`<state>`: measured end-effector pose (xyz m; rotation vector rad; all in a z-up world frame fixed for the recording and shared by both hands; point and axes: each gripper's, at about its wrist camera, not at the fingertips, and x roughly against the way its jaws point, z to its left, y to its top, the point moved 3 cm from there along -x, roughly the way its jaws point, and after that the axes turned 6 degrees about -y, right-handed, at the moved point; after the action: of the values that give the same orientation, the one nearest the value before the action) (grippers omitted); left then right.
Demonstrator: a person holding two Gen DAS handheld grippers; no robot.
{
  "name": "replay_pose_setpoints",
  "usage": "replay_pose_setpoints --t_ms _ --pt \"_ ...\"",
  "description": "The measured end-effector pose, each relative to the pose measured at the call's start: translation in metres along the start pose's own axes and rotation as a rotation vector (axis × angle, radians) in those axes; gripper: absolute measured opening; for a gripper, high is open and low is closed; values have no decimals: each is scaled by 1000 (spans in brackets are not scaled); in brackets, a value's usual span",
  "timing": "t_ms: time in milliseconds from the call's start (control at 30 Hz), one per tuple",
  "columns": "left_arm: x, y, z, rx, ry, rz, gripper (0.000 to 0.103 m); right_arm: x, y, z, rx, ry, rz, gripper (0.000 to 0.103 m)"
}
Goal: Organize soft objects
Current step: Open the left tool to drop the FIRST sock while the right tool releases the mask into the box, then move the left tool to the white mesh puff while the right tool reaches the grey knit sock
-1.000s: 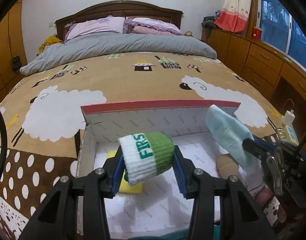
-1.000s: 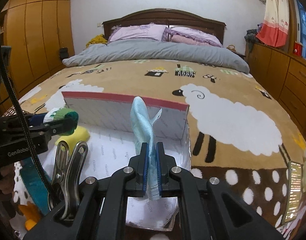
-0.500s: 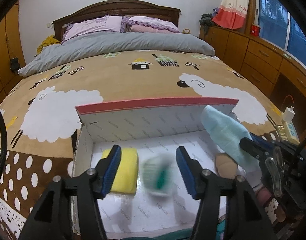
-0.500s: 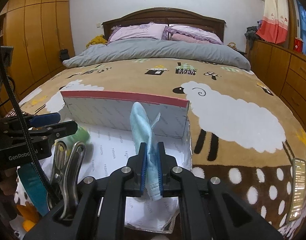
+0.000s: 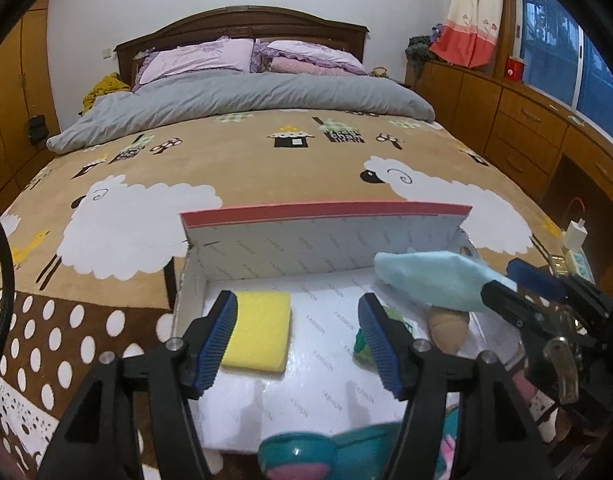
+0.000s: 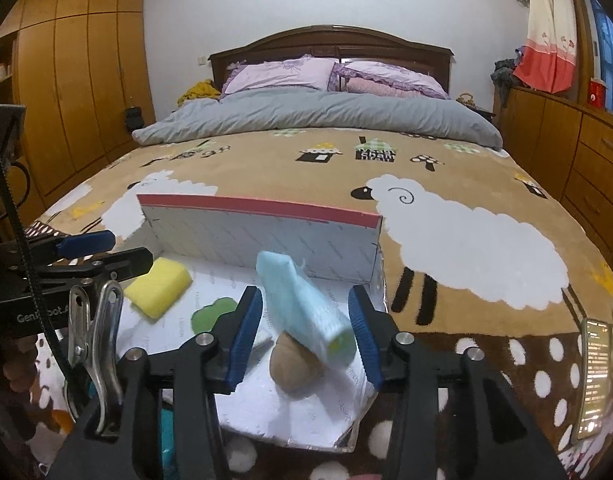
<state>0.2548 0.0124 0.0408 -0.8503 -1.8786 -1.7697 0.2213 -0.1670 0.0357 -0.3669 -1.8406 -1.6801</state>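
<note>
Dropping light-blue cloth [image 6: 302, 308] into box [image 6: 262, 236] | right gripper [image 6: 302, 336] spread wide, empty | left gripper [image 5: 298, 332] likewise, sponge [image 5: 258, 336] stowed

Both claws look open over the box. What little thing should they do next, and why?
Probably lift the right gripper straight up and away. Its jaws stand wide apart, and the light blue cloth between them lies loose over the white box, so nothing needs holding.
</note>
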Motion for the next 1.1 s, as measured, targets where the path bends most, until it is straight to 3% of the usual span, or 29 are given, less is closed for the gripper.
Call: replay_pose_setpoints --t_ms 467,1100 --pt "54 -21 -2 11 -12 -15 66 56 -13 17 22 48 -1 46" --pt "105 -94 0 31 -26 44 66 107 -59 30 24 86 41 46"
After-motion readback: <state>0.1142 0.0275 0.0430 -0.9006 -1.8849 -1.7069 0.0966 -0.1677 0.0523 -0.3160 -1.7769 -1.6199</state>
